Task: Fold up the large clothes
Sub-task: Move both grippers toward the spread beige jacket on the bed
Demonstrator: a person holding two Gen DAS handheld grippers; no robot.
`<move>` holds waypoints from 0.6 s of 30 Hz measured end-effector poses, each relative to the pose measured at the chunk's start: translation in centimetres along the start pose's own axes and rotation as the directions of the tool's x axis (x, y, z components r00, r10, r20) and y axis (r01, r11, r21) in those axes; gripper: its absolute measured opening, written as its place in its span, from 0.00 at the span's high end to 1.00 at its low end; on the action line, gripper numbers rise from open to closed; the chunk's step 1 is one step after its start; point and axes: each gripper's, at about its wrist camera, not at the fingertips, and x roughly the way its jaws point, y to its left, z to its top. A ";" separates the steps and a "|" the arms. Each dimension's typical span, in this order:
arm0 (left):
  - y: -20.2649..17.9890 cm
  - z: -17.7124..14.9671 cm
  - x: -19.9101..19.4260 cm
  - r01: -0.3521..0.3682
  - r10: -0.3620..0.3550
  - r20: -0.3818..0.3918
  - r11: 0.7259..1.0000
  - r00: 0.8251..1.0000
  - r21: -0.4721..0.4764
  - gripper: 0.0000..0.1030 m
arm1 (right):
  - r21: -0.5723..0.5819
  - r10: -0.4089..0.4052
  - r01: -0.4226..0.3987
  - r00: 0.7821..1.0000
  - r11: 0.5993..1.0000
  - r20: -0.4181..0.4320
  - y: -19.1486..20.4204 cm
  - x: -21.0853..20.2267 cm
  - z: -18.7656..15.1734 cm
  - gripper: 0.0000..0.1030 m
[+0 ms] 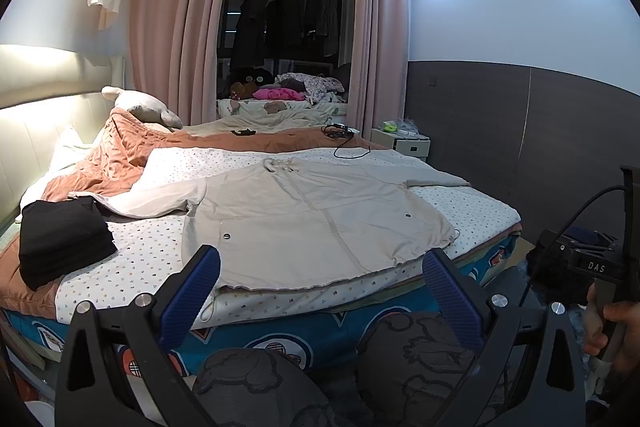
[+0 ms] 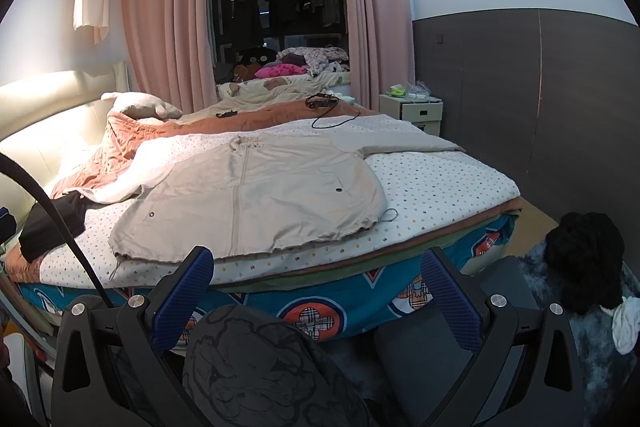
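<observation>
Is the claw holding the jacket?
No, the left claw is open and empty, back from the bed's edge, while the jacket lies flat on the bed.

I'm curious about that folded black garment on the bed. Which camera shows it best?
The left wrist view: the folded black garment lies whole and unobstructed near the bed's left edge, beside the beige jacket. In the right wrist view, it sits at the frame's edge, partly crossed by a black cable.

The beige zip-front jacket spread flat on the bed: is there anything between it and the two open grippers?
Nothing visible blocks either. The beige zip-front jacket lies flat, its hem just beyond the left gripper and the right gripper. The folded black garment sits off to the left.
</observation>
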 end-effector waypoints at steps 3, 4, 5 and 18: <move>0.0 0.0 -0.1 -0.001 0.001 0.001 1.000 1.000 0.000 0.00 | -0.001 0.000 0.000 1.000 1.000 0.002 0.1 -0.1 -0.1 0.00; 0.0 0.0 -0.2 -0.001 0.001 0.003 1.000 1.000 -0.001 0.00 | 0.000 0.000 0.000 1.000 1.000 0.002 0.1 -0.1 -0.1 0.00; 0.0 0.1 -0.3 -0.001 0.001 0.003 1.000 1.000 0.000 0.00 | 0.000 0.000 0.000 1.000 1.000 0.002 0.1 -0.1 -0.1 0.00; 0.1 -0.2 -1.0 0.001 -0.001 0.009 1.000 1.000 0.007 0.00 | 0.008 0.004 -0.004 1.000 1.000 0.007 0.0 -0.6 -0.6 0.00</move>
